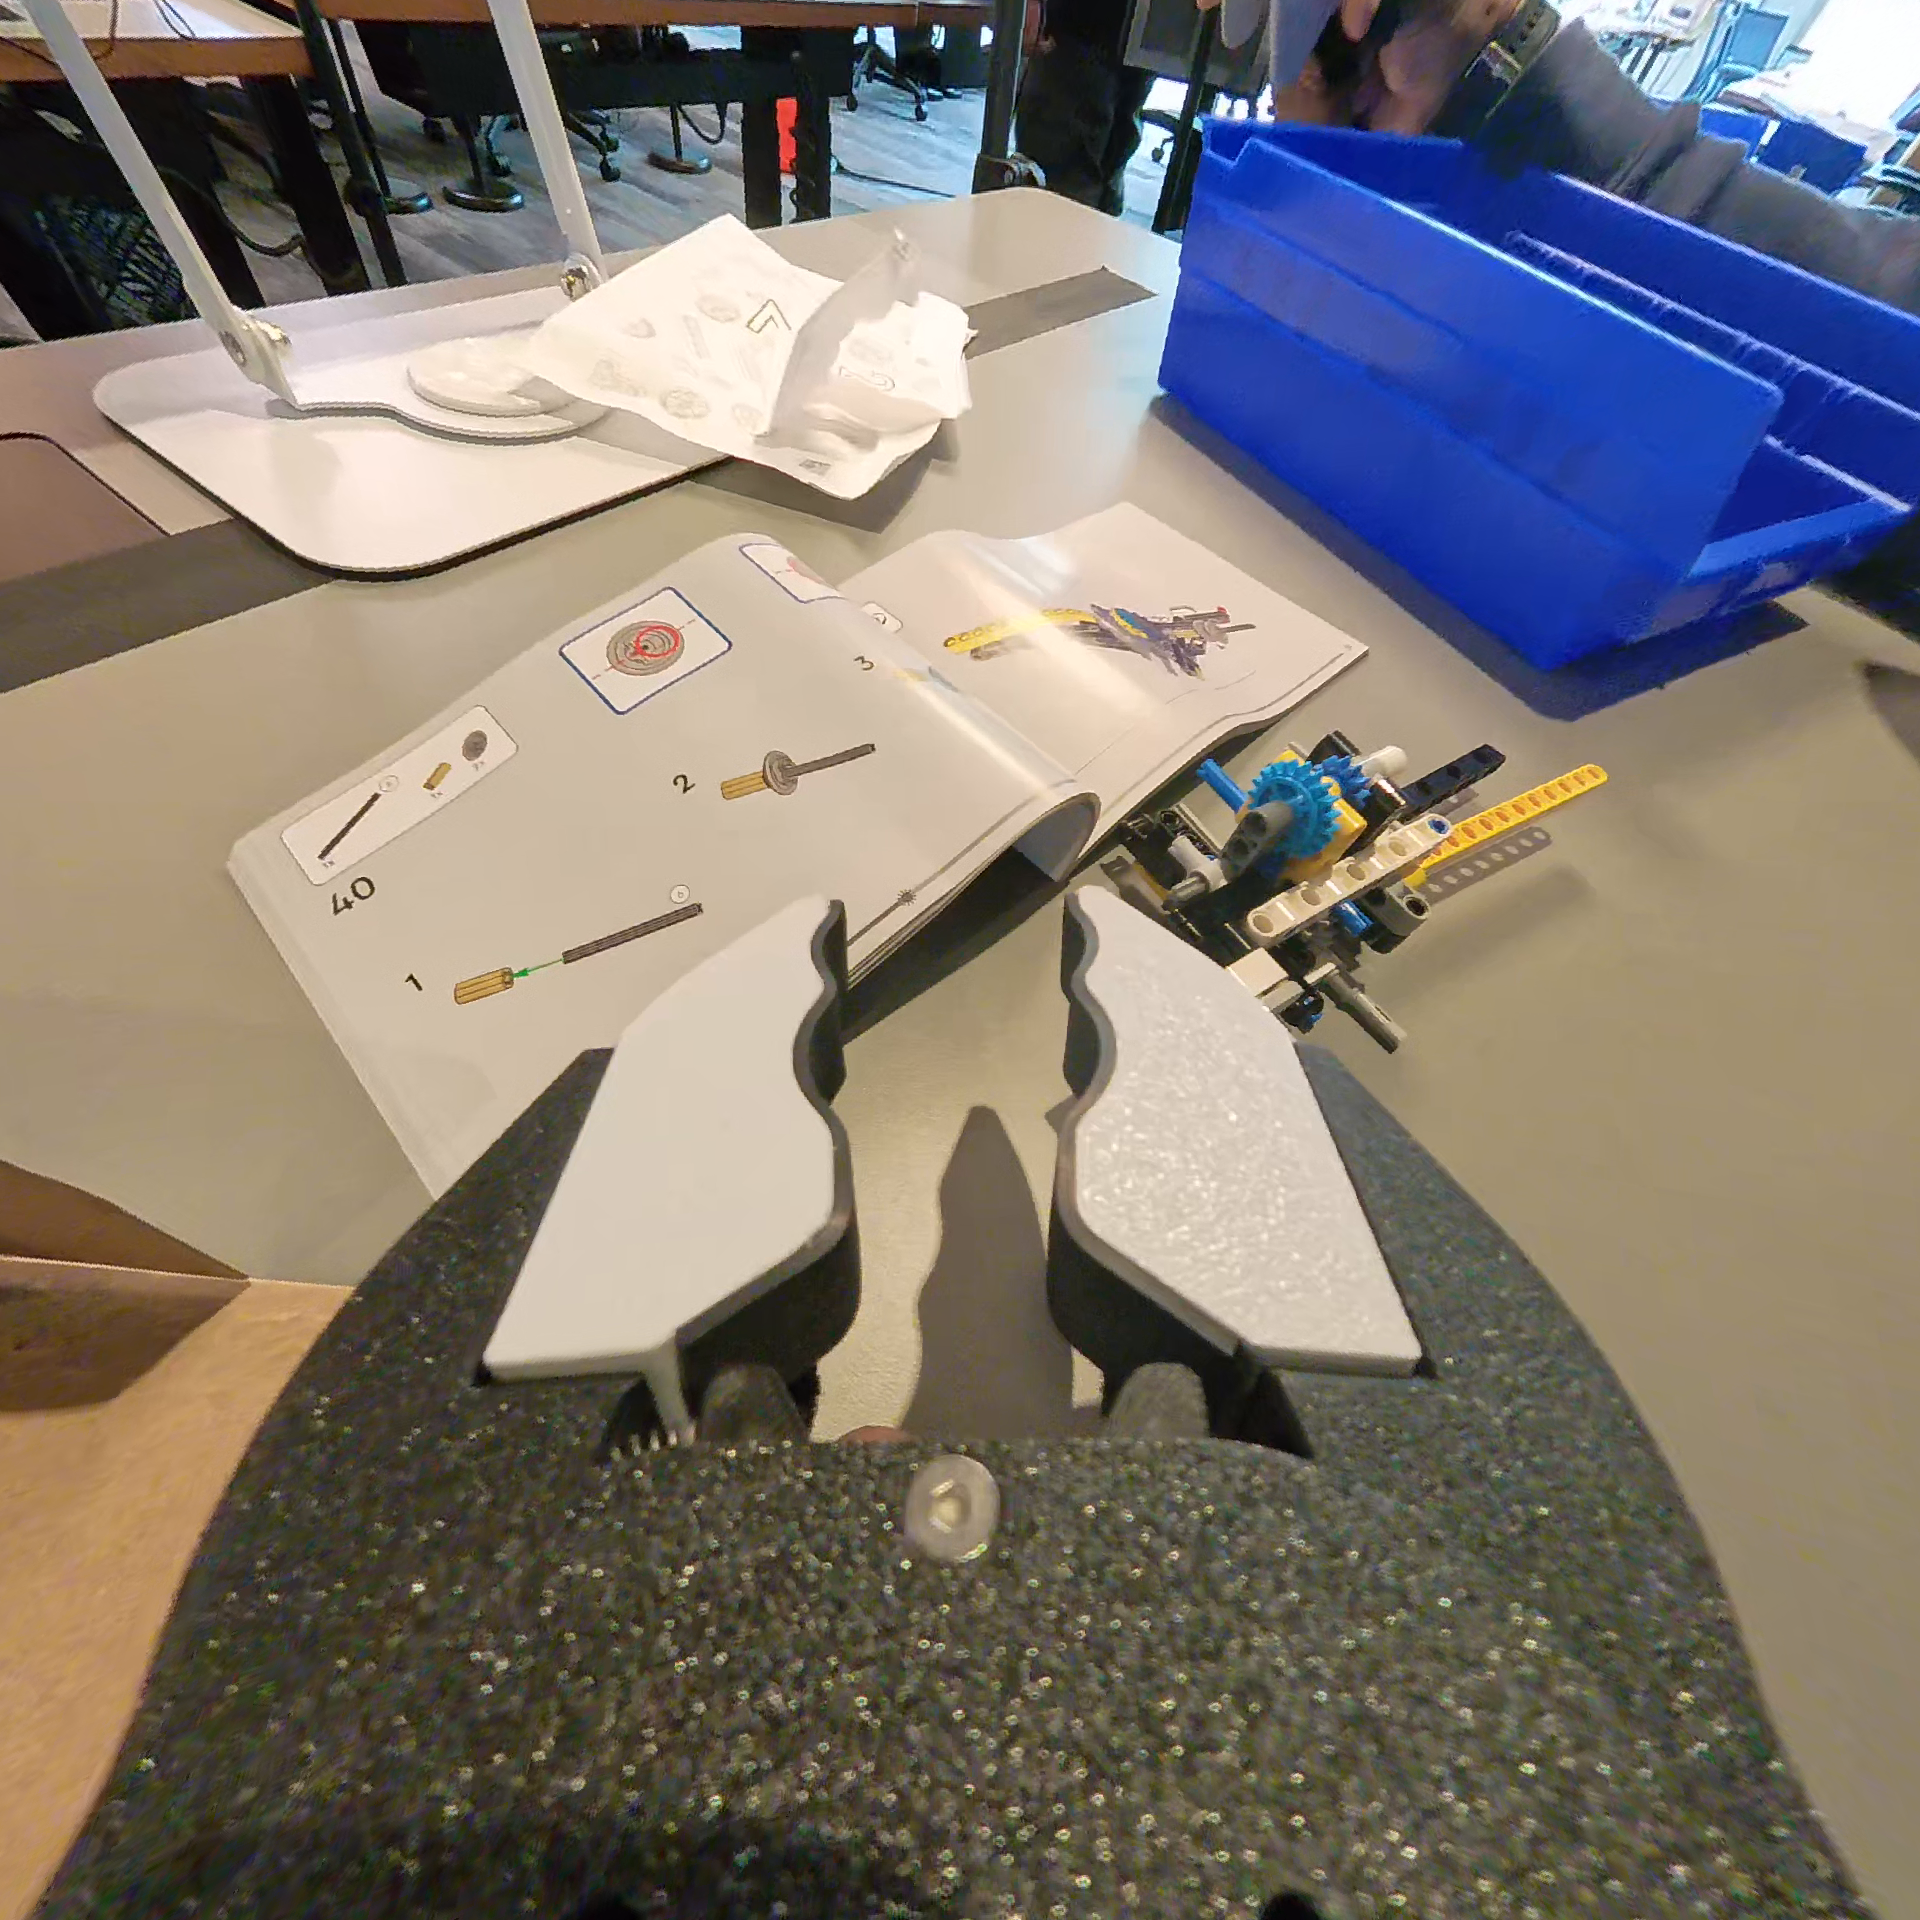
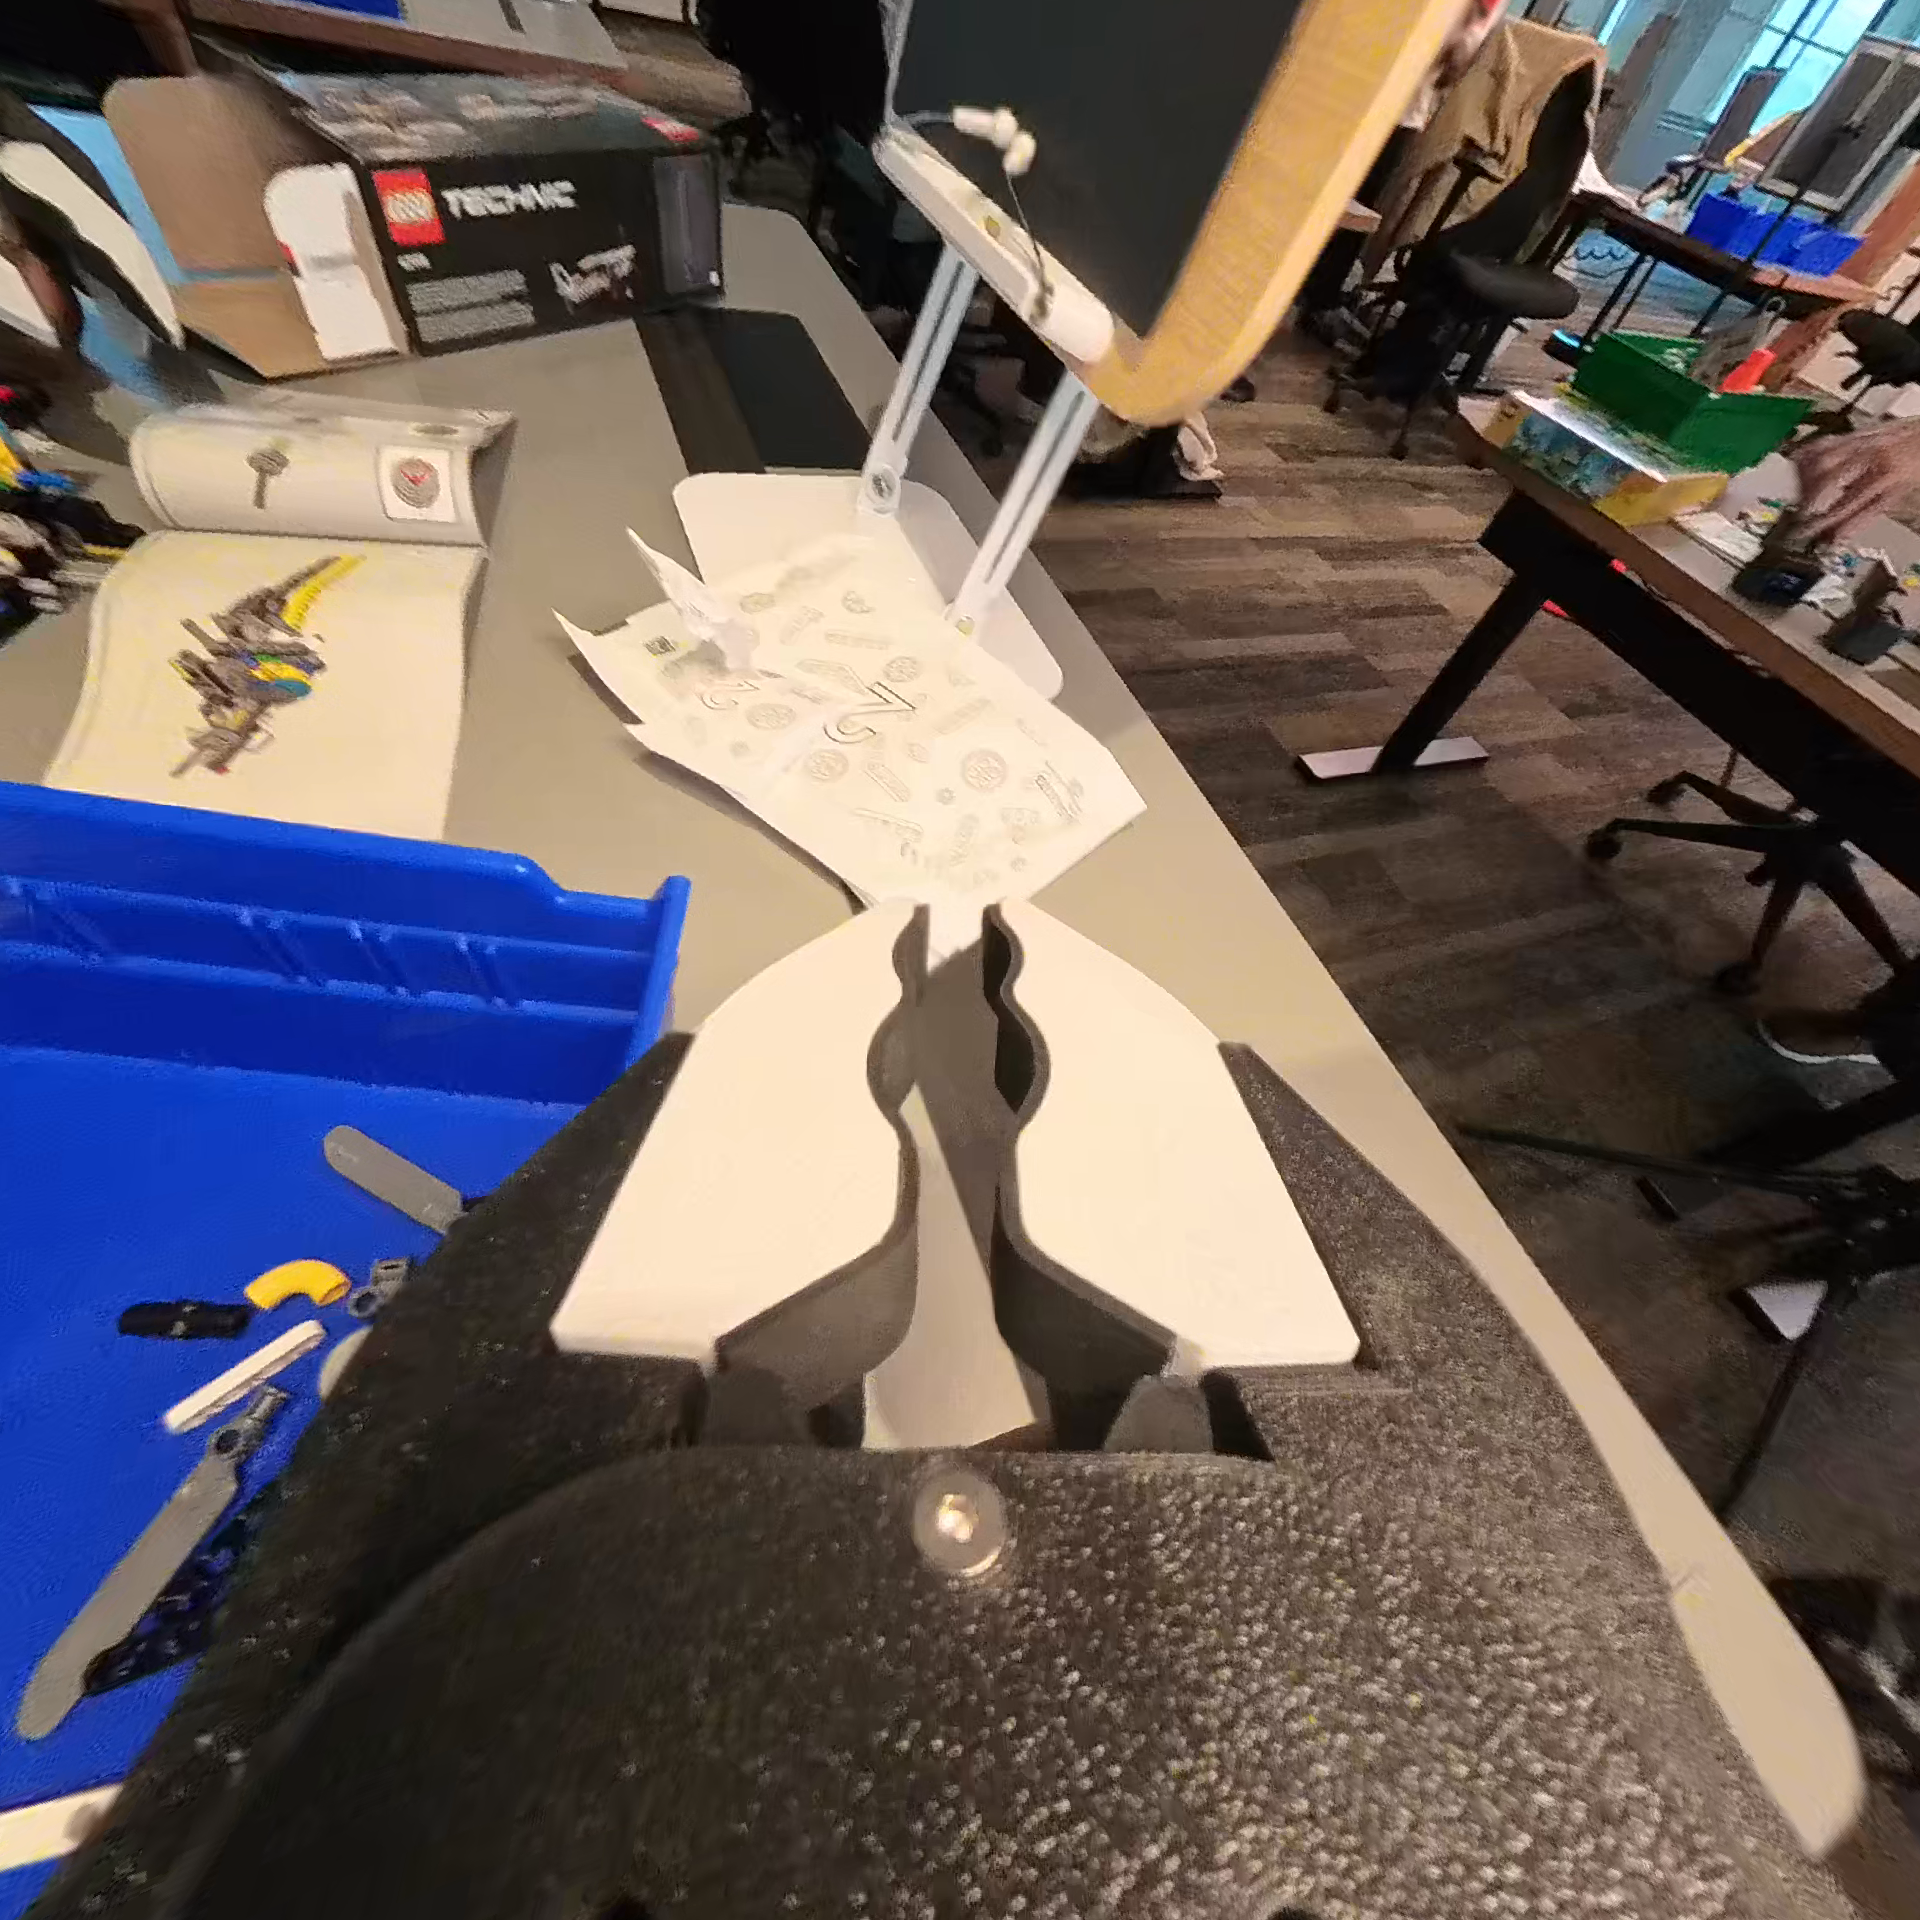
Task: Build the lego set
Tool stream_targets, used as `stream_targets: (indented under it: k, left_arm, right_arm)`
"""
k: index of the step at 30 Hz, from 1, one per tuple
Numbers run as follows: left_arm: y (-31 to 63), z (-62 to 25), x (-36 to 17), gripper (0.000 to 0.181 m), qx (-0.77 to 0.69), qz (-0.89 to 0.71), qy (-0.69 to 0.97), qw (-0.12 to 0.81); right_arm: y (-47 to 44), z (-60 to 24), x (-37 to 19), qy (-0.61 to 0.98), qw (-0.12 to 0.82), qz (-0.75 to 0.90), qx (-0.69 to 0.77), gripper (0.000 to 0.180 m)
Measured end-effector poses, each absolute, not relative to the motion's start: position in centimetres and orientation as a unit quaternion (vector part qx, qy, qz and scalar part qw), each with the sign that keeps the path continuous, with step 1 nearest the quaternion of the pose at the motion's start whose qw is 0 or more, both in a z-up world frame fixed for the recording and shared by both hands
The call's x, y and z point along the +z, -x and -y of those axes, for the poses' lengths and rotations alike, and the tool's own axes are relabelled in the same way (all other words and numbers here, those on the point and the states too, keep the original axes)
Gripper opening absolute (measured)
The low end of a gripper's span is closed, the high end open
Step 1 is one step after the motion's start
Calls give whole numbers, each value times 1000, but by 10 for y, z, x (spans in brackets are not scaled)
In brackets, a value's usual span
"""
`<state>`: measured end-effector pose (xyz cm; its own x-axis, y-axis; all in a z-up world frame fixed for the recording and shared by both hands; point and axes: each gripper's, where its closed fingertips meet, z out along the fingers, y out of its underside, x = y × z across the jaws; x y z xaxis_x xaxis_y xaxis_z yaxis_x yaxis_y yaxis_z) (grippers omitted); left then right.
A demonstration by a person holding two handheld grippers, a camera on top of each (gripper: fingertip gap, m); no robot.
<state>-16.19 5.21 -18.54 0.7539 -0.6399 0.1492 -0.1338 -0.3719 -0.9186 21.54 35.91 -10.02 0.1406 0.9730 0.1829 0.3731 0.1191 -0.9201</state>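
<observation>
Left gripper [image 1: 951, 920] is being held with fingers apart, empty. One half-built lego model [image 1: 1340, 862] is lying just right of its fingertips, one open booklet [image 1: 748, 790] ahead-left. Right gripper [image 2: 951, 925] is being held nearly closed, empty; one blue bin [image 2: 312, 935] left, paper bag [image 2: 883, 748] ahead.

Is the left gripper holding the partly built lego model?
No, the left gripper is open and empty, and the lego model lies apart on the table beside the open instruction booklet.

Right gripper [image 2: 951, 920] hovering — jaws slightly parted, empty — just right of the blue bin [image 2: 343, 997]; loose parts [image 2: 281, 1288] lying inside it.
</observation>
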Motion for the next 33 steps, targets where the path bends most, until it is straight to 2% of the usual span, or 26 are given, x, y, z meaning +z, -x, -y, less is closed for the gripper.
stream_targets:
  k: [4, 14, 21, 33]
  left_arm:
    - [161, -52, -185, 39, -251, -247, 789, 503]
    - [161, -52, -186, 39, -252, -248, 790, 500]
    - [160, -52, -186, 39, -254, -249, 790, 499]
    - [162, -55, -189, 39, -243, -239, 799, 495]
  right_arm:
    - [-206, -352, -105, 582, 464, 589, 315, 11]
    - [-236, -417, -131, 638, 487, 528, 278, 11]
    - [-243, -421, -150, 649, 463, 525, 298, 12]
    - [-198, -485, -177, 660, 504, 509, 226, 20]
